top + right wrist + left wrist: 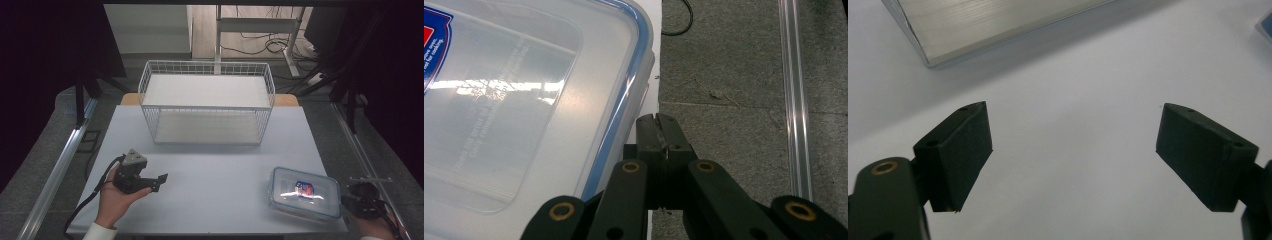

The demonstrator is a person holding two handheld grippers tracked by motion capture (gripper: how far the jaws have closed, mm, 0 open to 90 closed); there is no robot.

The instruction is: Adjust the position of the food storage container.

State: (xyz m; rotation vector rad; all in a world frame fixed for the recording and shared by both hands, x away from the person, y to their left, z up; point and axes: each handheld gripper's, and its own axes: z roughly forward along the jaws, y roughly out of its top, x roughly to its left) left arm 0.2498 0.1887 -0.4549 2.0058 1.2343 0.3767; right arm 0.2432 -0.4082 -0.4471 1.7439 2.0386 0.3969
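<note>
A clear plastic container [305, 192] with a blue-sealed lid and a red and blue label lies on the white table [215, 165] at the front right. Just beyond its right edge my right gripper [348, 199] is shut on nothing. In the right gripper view the closed jaws [659, 120] sit beside the container's lid [524, 100], at the table's edge. At the front left a hand holds my left gripper [159, 183] low over the table. It stands open [1073, 130] over bare tabletop with nothing between the jaws.
A white wire basket [207, 102] with a pale floor stands at the back middle of the table; its base edge [998, 20] shows in the left gripper view. Grey floor [734, 75] and a metal rail [796, 100] lie to the table's right.
</note>
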